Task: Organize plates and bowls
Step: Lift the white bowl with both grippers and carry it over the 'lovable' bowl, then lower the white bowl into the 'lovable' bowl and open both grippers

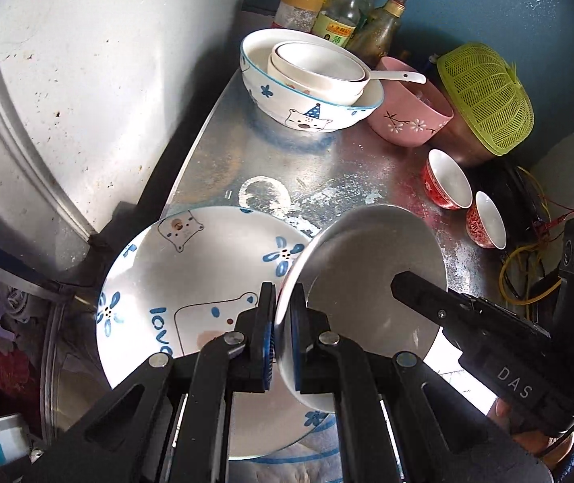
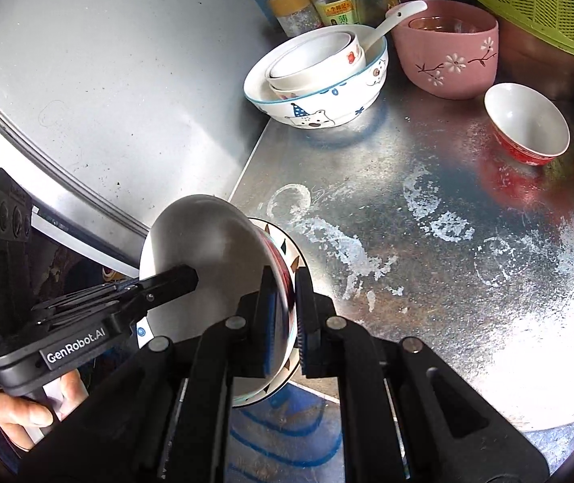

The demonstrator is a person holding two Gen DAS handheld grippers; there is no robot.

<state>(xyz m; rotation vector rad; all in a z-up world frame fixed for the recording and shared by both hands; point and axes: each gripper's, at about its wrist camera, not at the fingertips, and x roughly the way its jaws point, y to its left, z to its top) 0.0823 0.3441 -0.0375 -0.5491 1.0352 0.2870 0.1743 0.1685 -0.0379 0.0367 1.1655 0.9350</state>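
Note:
Both grippers hold one steel bowl [image 1: 371,281] above the counter's front left corner. My left gripper [image 1: 282,338] is shut on its left rim. My right gripper [image 2: 289,314] is shut on the opposite rim of the steel bowl [image 2: 206,249]. Below it lies a white plate with bears and blue flowers [image 1: 190,281]; in the right wrist view only its patterned edge [image 2: 287,249] shows. At the back, a bear-pattern bowl [image 1: 307,108] holds two small white bowls [image 1: 319,68] and a spoon [image 1: 399,76]. A pink bowl [image 1: 411,116] and two red bowls [image 1: 448,179] [image 1: 486,221] stand to the right.
Sauce bottles [image 1: 343,12] stand at the back by the blue wall. A green strainer [image 1: 488,96] covers a pot at the back right. A large metal lid or panel [image 1: 85,80] leans at the left. Wires [image 1: 528,257] lie off the counter's right edge.

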